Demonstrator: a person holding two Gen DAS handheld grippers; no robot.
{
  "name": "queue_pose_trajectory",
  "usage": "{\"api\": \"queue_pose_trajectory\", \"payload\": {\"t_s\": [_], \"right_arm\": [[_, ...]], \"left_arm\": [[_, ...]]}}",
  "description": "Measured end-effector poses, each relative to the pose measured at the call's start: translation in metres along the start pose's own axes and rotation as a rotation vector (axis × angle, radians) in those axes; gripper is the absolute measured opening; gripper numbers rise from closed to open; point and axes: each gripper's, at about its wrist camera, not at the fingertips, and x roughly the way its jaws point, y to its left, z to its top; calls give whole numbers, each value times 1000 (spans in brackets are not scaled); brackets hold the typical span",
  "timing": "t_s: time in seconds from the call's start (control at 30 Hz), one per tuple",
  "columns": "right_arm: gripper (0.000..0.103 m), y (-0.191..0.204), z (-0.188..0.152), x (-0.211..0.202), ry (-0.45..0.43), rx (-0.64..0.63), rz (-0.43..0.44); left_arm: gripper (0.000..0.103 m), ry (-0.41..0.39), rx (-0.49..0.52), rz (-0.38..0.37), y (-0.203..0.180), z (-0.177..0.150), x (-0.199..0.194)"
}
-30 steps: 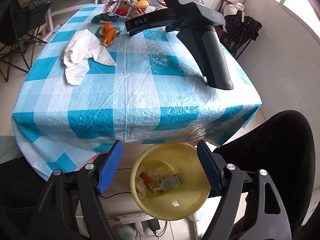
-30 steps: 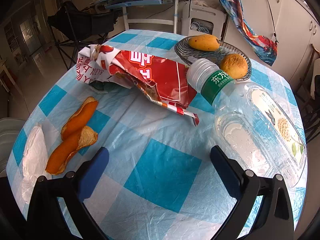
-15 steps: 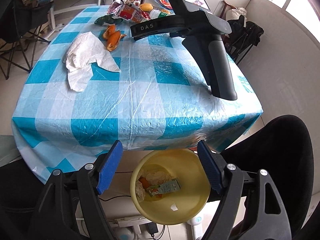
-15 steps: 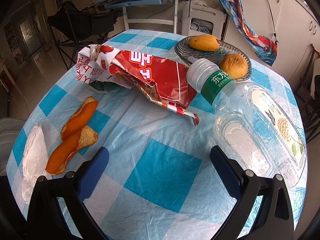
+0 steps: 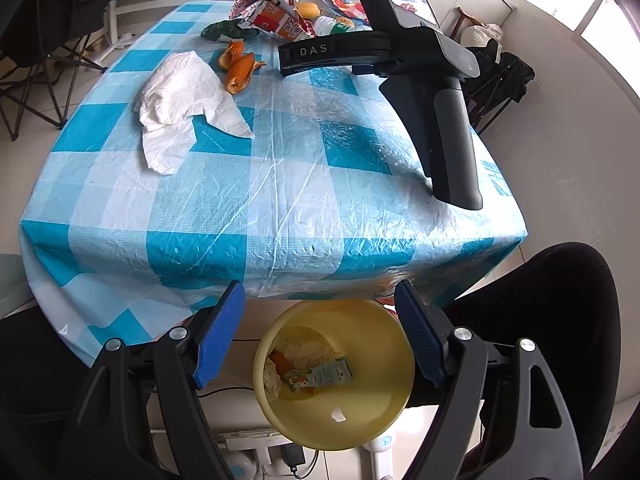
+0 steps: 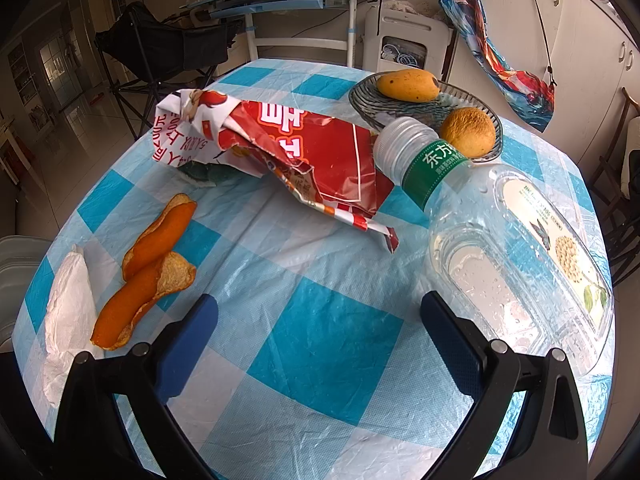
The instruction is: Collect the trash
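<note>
Two hand-held grippers are in play, both with jaws apart and nothing between them. The left hand-held gripper hangs over the yellow bin, which stands on the floor just beyond the near edge of the table; placed there, rubbish can be dropped straight off the table's edge. Inside the bin lie a small carton, crumpled tissue and a bit of orange peel, so some collecting looks done. The right hand-held gripper rests on the table, tilted down toward the cloth, probably parked while the left one works. Trash left on the table: a white tissue toward the left side, orange peel just beyond it, then a red snack wrapper and a clear plastic bottle lying on its side at the far end. Beside the bottle's cap, a glass dish holds fruit, likely not trash.
</note>
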Motion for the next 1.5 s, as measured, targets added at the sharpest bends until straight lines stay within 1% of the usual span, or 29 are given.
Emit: {"api": "queue_pose_trajectory", "payload": {"t_s": [0.93,1.4,1.5], "right_arm": [[97,0,1,1,0,0,0],[97,0,1,0,1,0,0],[97,0,1,0,0,0,0]], "left_arm": [[73,-2,-2,0,1,1,-1],[73,-41,2,29,7,3,-12],[73,-39,-3,37,9,1,-12]]}}
